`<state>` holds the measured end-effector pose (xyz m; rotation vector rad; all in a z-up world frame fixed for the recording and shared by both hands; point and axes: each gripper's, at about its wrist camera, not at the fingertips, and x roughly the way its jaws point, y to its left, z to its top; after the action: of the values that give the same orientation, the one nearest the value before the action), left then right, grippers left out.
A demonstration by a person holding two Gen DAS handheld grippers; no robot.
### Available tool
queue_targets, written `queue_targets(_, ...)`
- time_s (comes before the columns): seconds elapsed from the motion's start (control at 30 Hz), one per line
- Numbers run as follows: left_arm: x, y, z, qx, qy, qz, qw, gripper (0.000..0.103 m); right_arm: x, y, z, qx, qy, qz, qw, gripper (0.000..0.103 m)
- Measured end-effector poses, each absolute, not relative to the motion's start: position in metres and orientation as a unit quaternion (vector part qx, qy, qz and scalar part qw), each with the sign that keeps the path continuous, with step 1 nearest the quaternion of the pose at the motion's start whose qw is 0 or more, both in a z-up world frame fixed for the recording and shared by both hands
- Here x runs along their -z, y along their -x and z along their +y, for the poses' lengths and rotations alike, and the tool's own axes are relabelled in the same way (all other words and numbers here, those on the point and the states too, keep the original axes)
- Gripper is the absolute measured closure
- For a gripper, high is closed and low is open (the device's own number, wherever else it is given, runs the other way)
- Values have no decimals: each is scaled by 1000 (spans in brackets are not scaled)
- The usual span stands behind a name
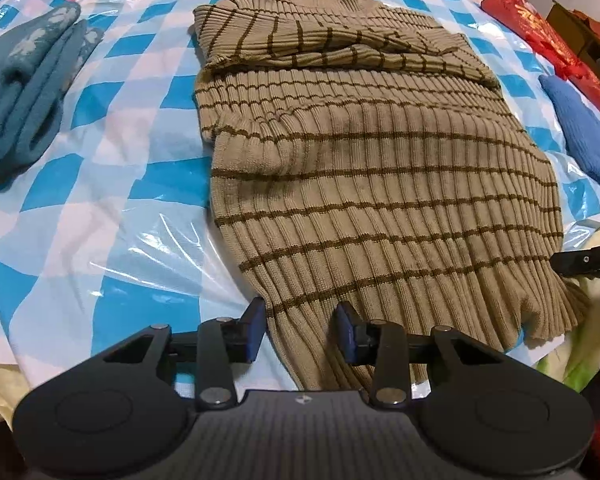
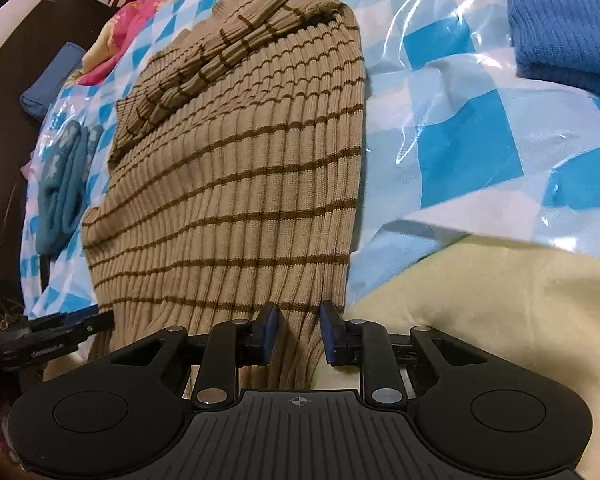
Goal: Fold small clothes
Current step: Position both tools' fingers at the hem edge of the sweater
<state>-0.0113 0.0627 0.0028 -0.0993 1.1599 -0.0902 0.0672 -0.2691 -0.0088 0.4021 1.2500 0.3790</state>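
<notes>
- Centrally laid: tan striped sweater (image 1: pixel 372 168) on a blue-and-white checked plastic sheet (image 1: pixel 100 184), sleeve folded across the top, hem hanging over the near edge.
- Left gripper (image 1: pixel 300 334) at the hem's left part, fingers parted with ribbed fabric between the blue pads (image 1: pixel 255 330); gap visible on both sides, not clenched on the cloth.
- Right gripper (image 2: pixel 299 332) at the hem's right corner, likewise parted, a fold of hem running between the pads (image 2: pixel 269 330); contact with the fabric hard to judge.
- Hem's lowest part hidden behind both gripper bodies.
- Only a black tip of the other gripper visible at each view's edge.
- Left of the sweater, apart from it: folded teal cloth (image 1: pixel 24 92) with pale flowers, cut off by the frame.
- Right, near the sheet's edge: folded blue knit (image 2: pixel 564 20), partly cropped.
- Red packet (image 1: pixel 540 40) farther back, blurred by the lens edge.
- Pink cloth (image 2: pixel 120 36) at the far rim, shape unclear.
- Pale yellow bedding (image 2: pixel 500 300) beneath the sheet's near edge.
</notes>
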Motion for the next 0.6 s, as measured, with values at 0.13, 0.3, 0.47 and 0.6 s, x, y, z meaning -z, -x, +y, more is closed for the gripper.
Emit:
queue_targets(0.13,-2,14,67,44,57,541,838,60,-6,-64,-277,-169,-179,560,792,80)
queue_targets(0.3,-2,12,64,51,56,539,839,61,-2,-70,-276,-153,-157,567,794,81)
queue_targets(0.47,1,7,64,55,63,543,835,61,10,-78,-265,-168,-158,576,784,78)
queue_targets(0.6,0,8,62,59,56,544,835,63,11,-80,-271,-171,-187,579,775,82)
